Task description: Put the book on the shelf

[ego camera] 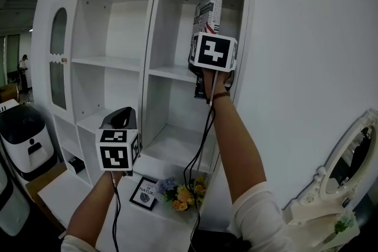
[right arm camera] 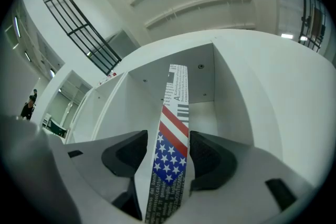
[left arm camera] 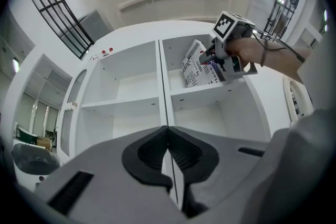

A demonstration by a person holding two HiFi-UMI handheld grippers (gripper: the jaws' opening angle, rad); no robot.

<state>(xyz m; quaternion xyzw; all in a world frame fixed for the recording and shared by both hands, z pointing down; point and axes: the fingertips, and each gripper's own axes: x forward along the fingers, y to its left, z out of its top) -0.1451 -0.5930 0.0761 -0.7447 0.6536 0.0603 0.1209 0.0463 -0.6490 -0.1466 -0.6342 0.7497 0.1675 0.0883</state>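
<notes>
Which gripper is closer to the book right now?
Right. The right gripper has the book between its open jaws in the top compartment; the left gripper hangs far below it, shut.

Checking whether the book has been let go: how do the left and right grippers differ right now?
The left gripper's jaws are shut together, nothing between them; the right gripper's jaws stand open around the book, with a gap at one pad. The left gripper hangs low before the lower shelves; the right gripper is raised into the top right compartment, by the tilted book. Both carry a marker cube.
</notes>
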